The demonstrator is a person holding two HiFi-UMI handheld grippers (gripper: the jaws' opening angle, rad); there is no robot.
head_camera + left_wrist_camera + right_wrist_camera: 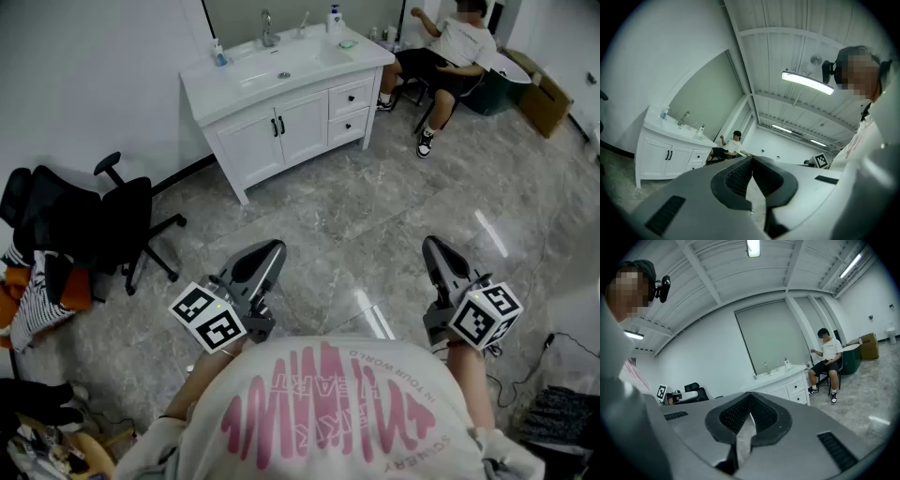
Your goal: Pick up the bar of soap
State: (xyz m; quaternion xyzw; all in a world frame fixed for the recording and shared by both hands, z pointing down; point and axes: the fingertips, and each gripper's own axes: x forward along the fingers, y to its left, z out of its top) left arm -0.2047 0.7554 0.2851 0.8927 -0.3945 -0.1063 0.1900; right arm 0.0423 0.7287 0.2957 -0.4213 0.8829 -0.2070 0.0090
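Two grippers appear in the head view, the left gripper (265, 255) and the right gripper (434, 248), over the marble floor (375, 206) and well apart from the white vanity (281, 122). A small green item (347, 43), possibly the bar of soap, lies on the counter right of the basin.

Left gripper view: jaws fully together, empty. This view adds a ceiling lamp (806, 83).

Right gripper view: jaws together, empty. The counter item is too small to discern.
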